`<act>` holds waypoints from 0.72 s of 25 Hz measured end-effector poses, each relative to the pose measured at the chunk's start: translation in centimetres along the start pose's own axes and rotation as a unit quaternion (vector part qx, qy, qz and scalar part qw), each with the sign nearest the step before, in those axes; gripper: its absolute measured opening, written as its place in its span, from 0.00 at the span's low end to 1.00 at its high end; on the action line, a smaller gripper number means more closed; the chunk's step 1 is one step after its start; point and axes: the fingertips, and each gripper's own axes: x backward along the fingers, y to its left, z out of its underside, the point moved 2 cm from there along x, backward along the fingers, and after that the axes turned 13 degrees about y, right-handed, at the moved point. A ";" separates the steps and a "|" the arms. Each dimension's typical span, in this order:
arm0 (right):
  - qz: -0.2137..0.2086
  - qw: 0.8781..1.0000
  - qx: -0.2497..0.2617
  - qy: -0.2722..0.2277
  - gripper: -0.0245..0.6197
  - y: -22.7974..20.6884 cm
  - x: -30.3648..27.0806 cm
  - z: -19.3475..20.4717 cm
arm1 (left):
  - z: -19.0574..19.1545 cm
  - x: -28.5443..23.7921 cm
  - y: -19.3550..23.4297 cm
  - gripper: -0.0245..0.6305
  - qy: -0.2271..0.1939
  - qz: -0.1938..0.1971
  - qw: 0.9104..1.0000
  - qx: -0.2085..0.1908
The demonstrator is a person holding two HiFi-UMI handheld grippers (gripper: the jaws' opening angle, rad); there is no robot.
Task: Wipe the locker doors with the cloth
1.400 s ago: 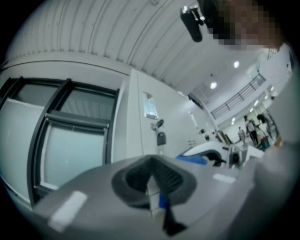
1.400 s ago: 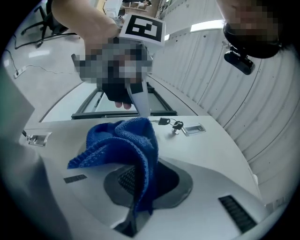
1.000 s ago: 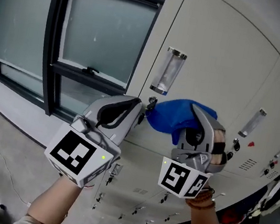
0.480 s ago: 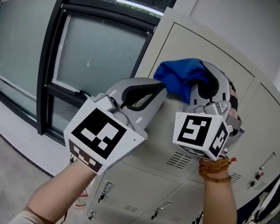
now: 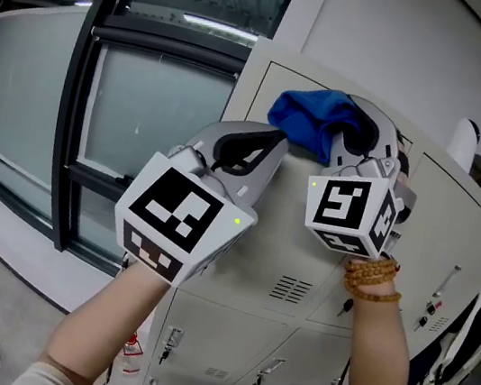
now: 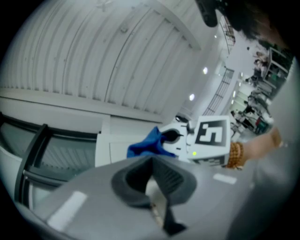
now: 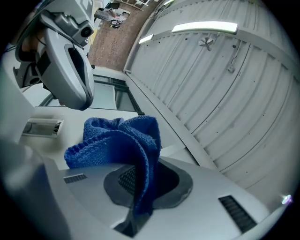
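A crumpled blue cloth [image 5: 307, 119] is pinched in my right gripper [image 5: 327, 136] and pressed against the upper part of a cream locker door [image 5: 305, 244], close to its top edge. In the right gripper view the cloth [image 7: 117, 136] hangs through the seam of the shut right gripper [image 7: 145, 173]. My left gripper [image 5: 264, 150] hovers just left of the cloth by the same door, jaws together and nothing between them. The left gripper view shows the left gripper [image 6: 153, 164], and beyond it the cloth [image 6: 146, 146] and the right gripper [image 6: 180, 137].
More cream lockers [image 5: 443, 294] run to the right and below, with small locks and vent slots [image 5: 290, 289]. A dark-framed window [image 5: 144, 116] stands to the left. A white object [image 5: 463, 142] sits on top of the lockers. A metal handle [image 7: 42, 127] shows on the door.
Both grippers have risen from the door by the clear handle to the top door's upper edge. The cloth has stayed in the right gripper. The left gripper remains shut.
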 end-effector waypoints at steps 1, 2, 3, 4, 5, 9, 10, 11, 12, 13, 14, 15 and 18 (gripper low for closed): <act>0.003 1.000 -0.002 0.003 0.08 -0.4 0.1 0.5 | 0.1 -0.3 -0.3 0.04 0.001 0.004 1.000 0.000; 0.006 1.000 -0.003 0.005 0.08 -0.6 0.2 1.0 | 0.3 -0.6 -0.6 0.04 0.002 0.008 1.000 0.001; 0.008 1.000 -0.003 0.007 0.08 -0.7 0.3 1.4 | 0.6 -0.9 -0.9 0.04 0.004 0.012 1.000 0.002; 0.010 1.000 -0.001 0.008 0.08 -0.6 0.6 1.7 | 0.9 -1.1 -1.3 0.04 0.006 0.015 1.000 0.003; 0.010 1.000 -0.001 0.008 0.08 -0.4 0.8 2.0 | 1.3 -1.2 -1.6 0.04 0.008 0.017 1.000 0.004; 0.001 1.000 -0.002 0.005 0.08 1.5 2.5 3.2 | 3.1 -1.4 -2.6 0.04 0.020 0.024 0.999 0.009; 0.000 1.000 -0.001 0.004 0.08 2.1 3.0 3.4 | 3.5 -1.3 -2.9 0.04 0.023 0.027 0.999 0.012; -0.001 1.000 0.002 0.003 0.08 2.8 3.6 3.7 | 4.0 -1.1 -3.1 0.04 0.025 0.030 0.999 0.017; -0.001 1.000 0.003 0.005 0.08 3.6 4.2 4.1 | 4.3 -0.8 -3.4 0.04 0.026 0.032 0.999 0.024; -0.001 1.000 0.003 0.008 0.08 4.4 4.9 4.5 | 4.6 -0.4 -3.7 0.04 0.026 0.034 0.999 0.030; -0.003 1.000 0.002 0.010 0.08 5.2 5.5 5.0 | 4.9 0.0 -4.0 0.04 0.027 0.033 0.999 0.033; -0.005 1.000 0.000 0.011 0.08 6.1 6.1 5.4 | 5.3 0.4 -4.3 0.04 0.028 0.033 0.998 0.035; -0.014 1.000 -0.005 0.011 0.08 8.4 7.8 6.3 | 6.6 1.2 -5.3 0.04 0.040 0.037 0.998 0.044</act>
